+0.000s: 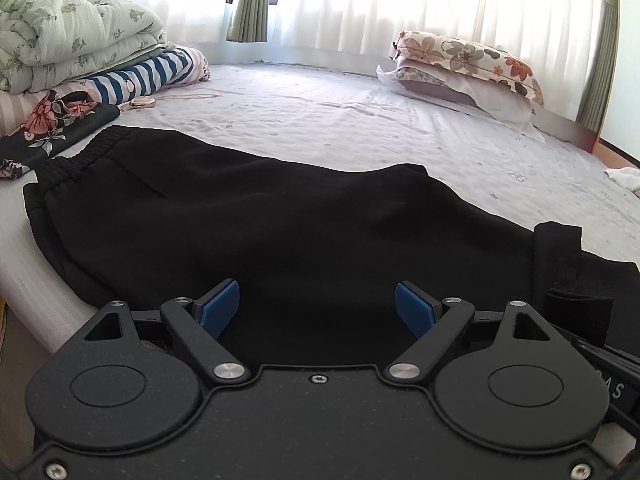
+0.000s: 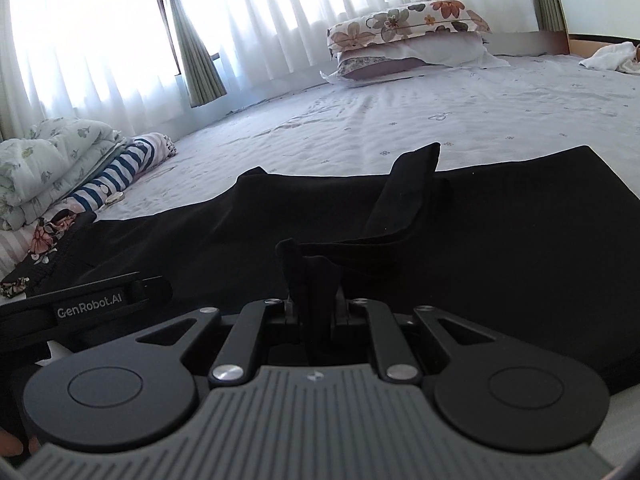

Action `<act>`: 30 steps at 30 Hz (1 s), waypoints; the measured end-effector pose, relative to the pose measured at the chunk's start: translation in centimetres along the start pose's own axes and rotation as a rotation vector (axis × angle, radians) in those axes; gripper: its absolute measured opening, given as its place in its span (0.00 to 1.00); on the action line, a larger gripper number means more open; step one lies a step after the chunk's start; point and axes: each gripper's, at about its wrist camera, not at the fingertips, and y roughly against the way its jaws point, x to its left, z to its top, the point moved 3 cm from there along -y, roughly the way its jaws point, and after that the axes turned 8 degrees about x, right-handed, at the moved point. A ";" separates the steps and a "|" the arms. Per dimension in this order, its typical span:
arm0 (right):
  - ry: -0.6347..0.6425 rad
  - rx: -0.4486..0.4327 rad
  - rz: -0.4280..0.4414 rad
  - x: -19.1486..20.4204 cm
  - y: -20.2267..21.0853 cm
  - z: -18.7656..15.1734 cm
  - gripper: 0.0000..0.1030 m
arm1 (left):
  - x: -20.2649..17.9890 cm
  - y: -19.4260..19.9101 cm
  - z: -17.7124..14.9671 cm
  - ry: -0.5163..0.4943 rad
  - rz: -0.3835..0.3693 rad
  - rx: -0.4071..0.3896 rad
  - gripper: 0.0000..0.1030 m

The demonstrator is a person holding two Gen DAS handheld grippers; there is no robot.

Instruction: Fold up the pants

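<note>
A: What does your left wrist view give you?

B: Your left gripper (image 1: 317, 307) hangs with its jaws spread wide, blue pads (image 1: 219, 304) apart and nothing between them. Just past them the black pants (image 1: 256, 216) lie flat across the bed (image 1: 360, 120), the elastic waistband at the far left. Beside the waistband sits a dark floral cloth (image 1: 44, 128), and behind it a striped garment (image 1: 144, 76) under a folded green quilt (image 1: 68, 28). Flowered pillows (image 1: 468, 64) are stacked far right, near the curtains (image 1: 248, 4).

A: And your right wrist view?

B: Your right gripper (image 2: 316, 304) has its jaws drawn nearly together, clamped on a bunched fold of the pants (image 2: 500, 240). A flap of that fabric stands up above them (whether it is a hem or a leg end, I cannot tell). The rest spreads left and right over the bed (image 2: 440, 112). The strap of your other gripper shows at the left edge.
</note>
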 end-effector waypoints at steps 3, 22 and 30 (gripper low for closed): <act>0.032 -0.006 -0.015 0.4 -0.3 0.0 0.14 | 0.0 0.0 -0.1 -0.010 0.006 -0.002 0.83; 0.125 -0.095 0.039 -1.4 5.9 -1.8 0.93 | -2.0 2.2 -0.3 -0.027 -0.089 -0.036 0.84; 0.127 -0.179 -0.185 -5.6 9.9 -2.4 1.00 | -6.8 4.0 -1.7 -0.138 -0.221 -0.039 0.87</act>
